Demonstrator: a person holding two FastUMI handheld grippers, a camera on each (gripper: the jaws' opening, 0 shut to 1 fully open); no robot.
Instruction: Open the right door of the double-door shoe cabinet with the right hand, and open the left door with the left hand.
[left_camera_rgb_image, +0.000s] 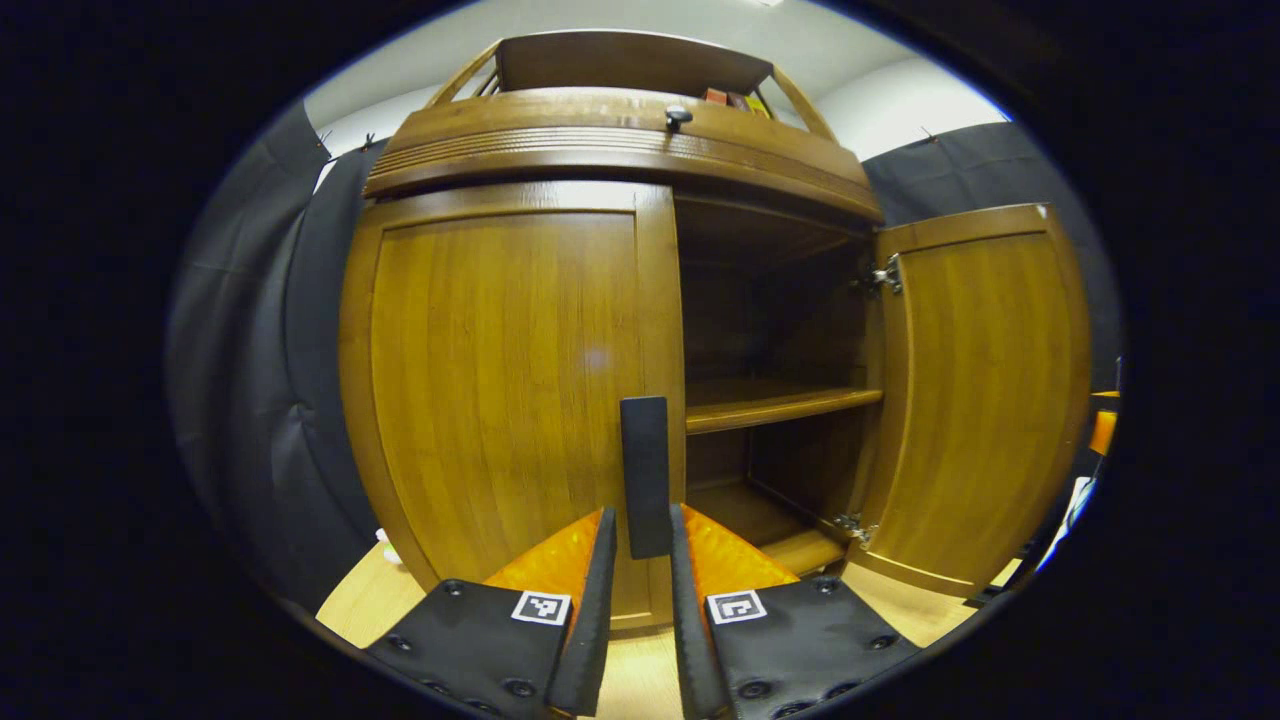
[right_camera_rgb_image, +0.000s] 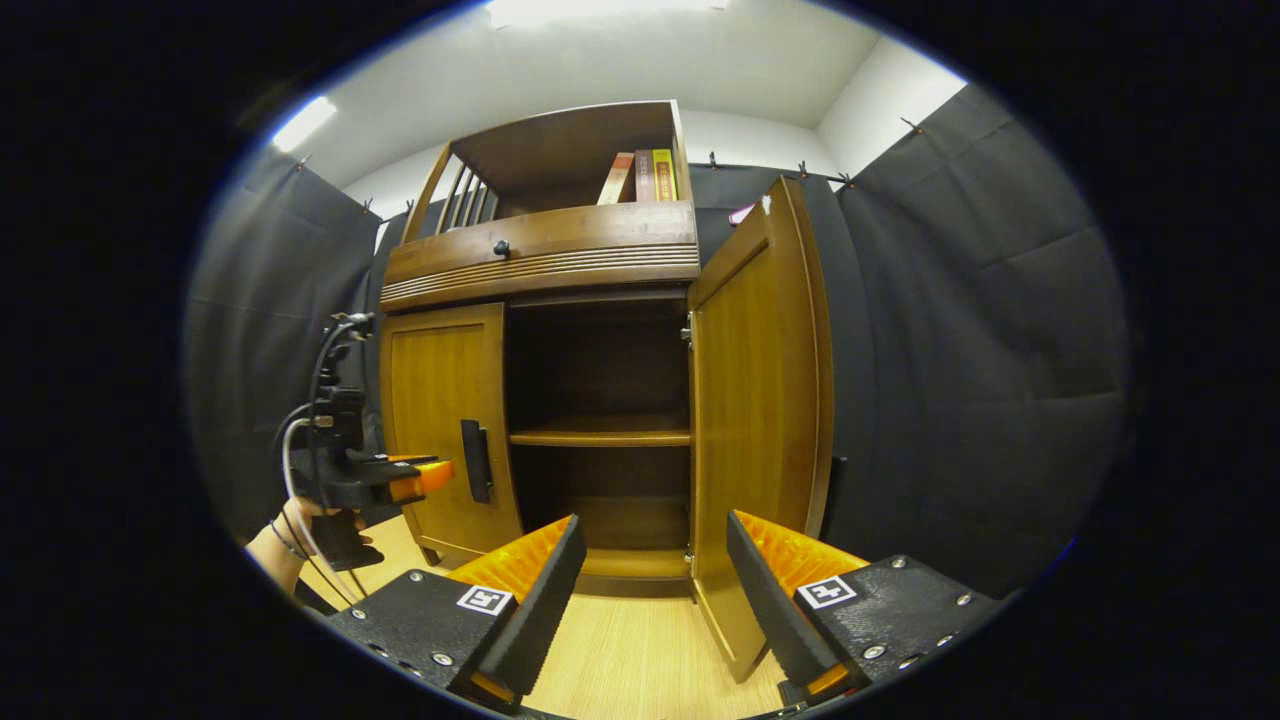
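Right door (right_camera_rgb_image: 760, 420) already swung wide; right gripper (right_camera_rgb_image: 655, 590) open, empty, w/ nothing btwn fingers. Left gripper (left_camera_rgb_image: 642, 560) straddles handle (left_camera_rgb_image: 645, 475) of closed left door (left_camera_rgb_image: 500, 390), fingers not clearly clamped. Should squeeze firmly, then pull along hinge arc.

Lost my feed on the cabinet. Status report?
Right door swung open, right gripper open and clear of it. Left door closed; left gripper at its handle, jaws straddling it, grip unconfirmed. Nothing in the way.

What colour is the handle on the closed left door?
Black. The handle stands out against the brown wooden left door, clearest in the left gripper view.
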